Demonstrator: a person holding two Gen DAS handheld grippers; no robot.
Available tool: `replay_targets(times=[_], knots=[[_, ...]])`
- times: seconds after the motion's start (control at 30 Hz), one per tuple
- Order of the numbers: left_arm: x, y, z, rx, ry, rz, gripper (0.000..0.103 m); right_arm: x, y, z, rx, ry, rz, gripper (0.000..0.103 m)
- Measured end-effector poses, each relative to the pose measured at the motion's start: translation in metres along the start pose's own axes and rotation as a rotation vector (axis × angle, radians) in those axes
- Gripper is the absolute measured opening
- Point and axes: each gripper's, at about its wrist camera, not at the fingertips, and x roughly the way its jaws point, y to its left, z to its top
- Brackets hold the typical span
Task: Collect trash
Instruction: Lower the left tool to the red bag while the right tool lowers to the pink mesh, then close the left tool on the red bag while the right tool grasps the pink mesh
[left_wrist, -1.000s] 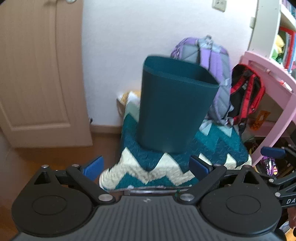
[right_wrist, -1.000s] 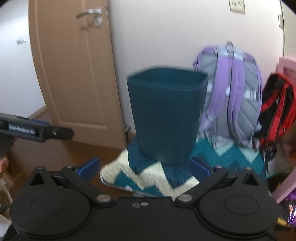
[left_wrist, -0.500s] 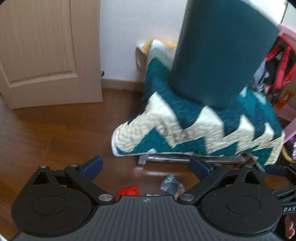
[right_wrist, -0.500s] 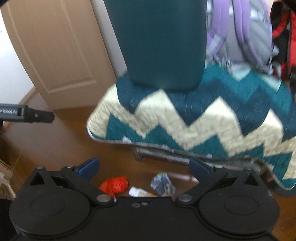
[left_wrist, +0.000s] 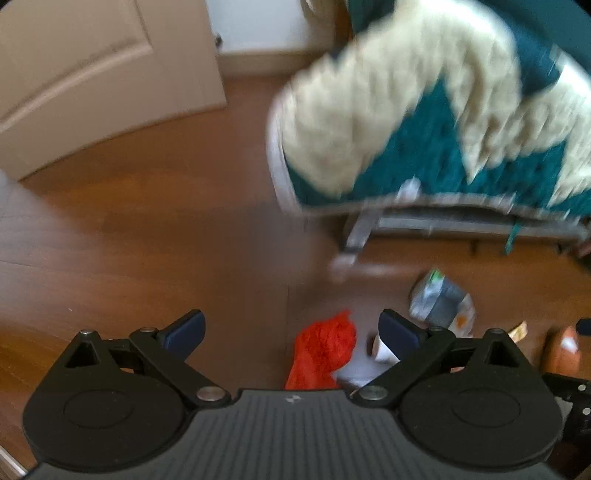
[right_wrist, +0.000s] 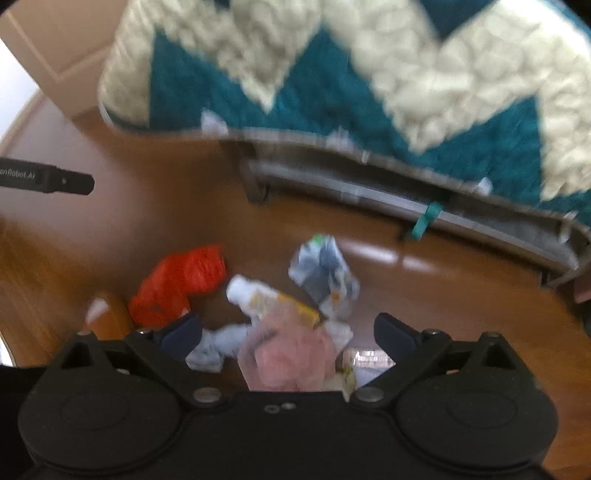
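Left gripper (left_wrist: 291, 330): jaws wide apart, nothing between the pads, hanging over the floor w/ the red net bag (left_wrist: 323, 352) just ahead of its gap. Right gripper (right_wrist: 288, 330): jaws also spread, empty, poised over the main heap.

Trash all lies loose on the floor, none picked up as far as the views show. In the right wrist view: red net bag (right_wrist: 177, 286) at left, a white-capped tube (right_wrist: 266, 297) beside it, a grey-white crumpled wrapper (right_wrist: 325, 273) farther out, pink tissue (right_wrist: 291, 358) and a small white paper wad (right_wrist: 208, 350) nearest the jaws. Some edges are motion-blurred, so exact count can't be told. No bin in either view now. Judgement: task at its very start; every piece remains to be grabbed and binned, approx. 5+ items.

Surface: glossy brown wood floor (left_wrist: 129, 240), hard and flat, so thin wrappers may slide under a pinch. Beyond: a teal-and-cream zigzag quilt (right_wrist: 369, 92) draped over a low metal frame (right_wrist: 369, 192), a beige door (left_wrist: 92, 74) and white wall behind.
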Motion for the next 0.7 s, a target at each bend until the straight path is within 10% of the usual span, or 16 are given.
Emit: replay_targets(times=[0.7], knots=[[0.204,-0.026,-0.058,0.162,0.349,-0.08,0.101,0.157,-0.009,-0.027,0.069,0.317,0.036,0.088]])
